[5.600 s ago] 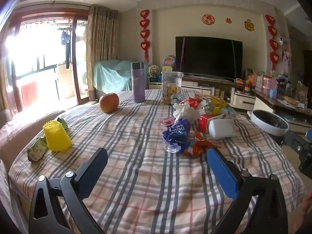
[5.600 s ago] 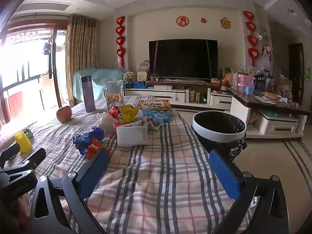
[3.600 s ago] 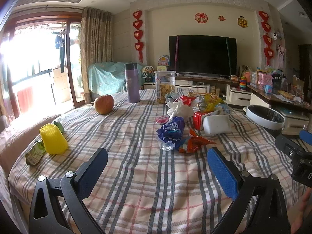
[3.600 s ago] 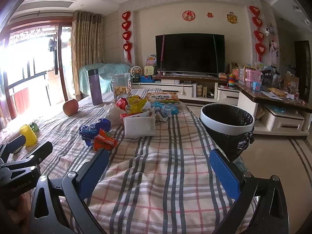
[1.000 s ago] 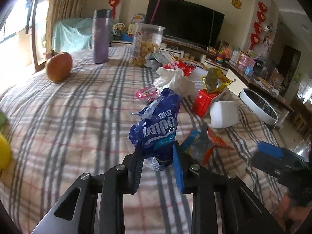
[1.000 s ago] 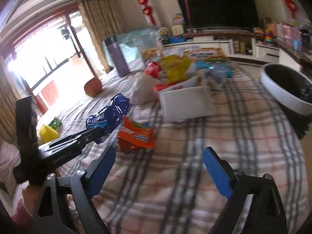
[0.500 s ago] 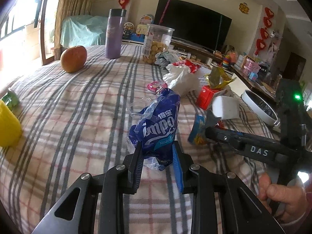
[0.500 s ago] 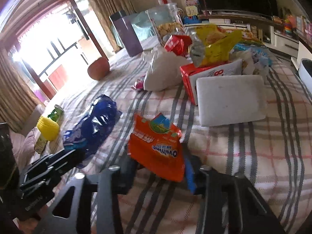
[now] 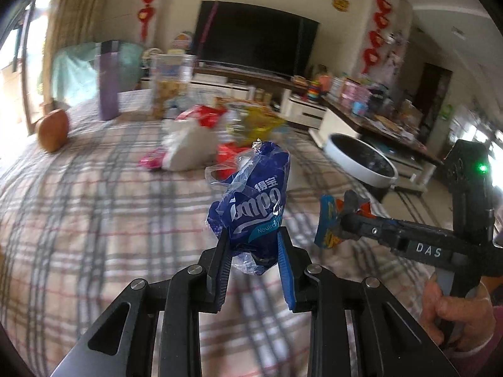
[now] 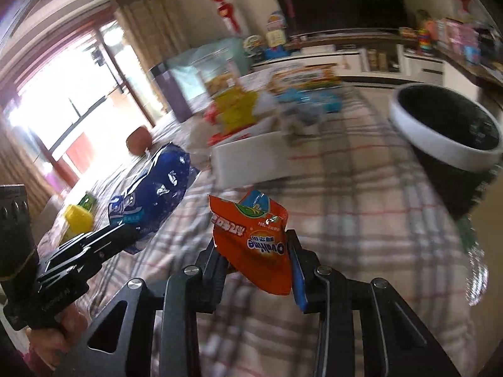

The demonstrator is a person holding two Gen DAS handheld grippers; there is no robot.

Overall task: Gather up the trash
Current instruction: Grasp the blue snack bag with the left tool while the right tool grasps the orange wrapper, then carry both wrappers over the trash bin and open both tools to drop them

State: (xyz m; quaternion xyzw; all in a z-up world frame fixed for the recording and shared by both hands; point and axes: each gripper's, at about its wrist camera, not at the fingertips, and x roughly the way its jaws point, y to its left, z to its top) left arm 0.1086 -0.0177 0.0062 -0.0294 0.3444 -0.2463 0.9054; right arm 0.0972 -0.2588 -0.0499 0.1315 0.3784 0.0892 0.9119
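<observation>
My left gripper [image 9: 253,245] is shut on a crumpled blue tissue wrapper [image 9: 254,201], held up above the plaid tablecloth [image 9: 94,220]. In the right wrist view the same blue wrapper [image 10: 154,191] shows at the left, in the left gripper [image 10: 125,235]. The right gripper [image 10: 254,251] is shut on an orange snack packet [image 10: 251,238], also lifted off the cloth. From the left wrist view the orange packet [image 9: 330,220] and the right gripper [image 9: 342,216] appear edge-on at the right. The black trash bin [image 10: 446,128] with a white rim stands beyond the table's right edge.
A pile of wrappers, a white bag [image 9: 185,147], a white box [image 10: 251,163] and a red carton lie mid-table. An apple [image 9: 53,128], a purple flask [image 9: 108,78] and a snack jar [image 9: 169,84] stand further back. A yellow cup [image 10: 78,220] sits near the left edge.
The right gripper has closed on the orange packet and lifted it off the cloth. Both grippers have swung rightwards towards the bin, each carrying its wrapper.
</observation>
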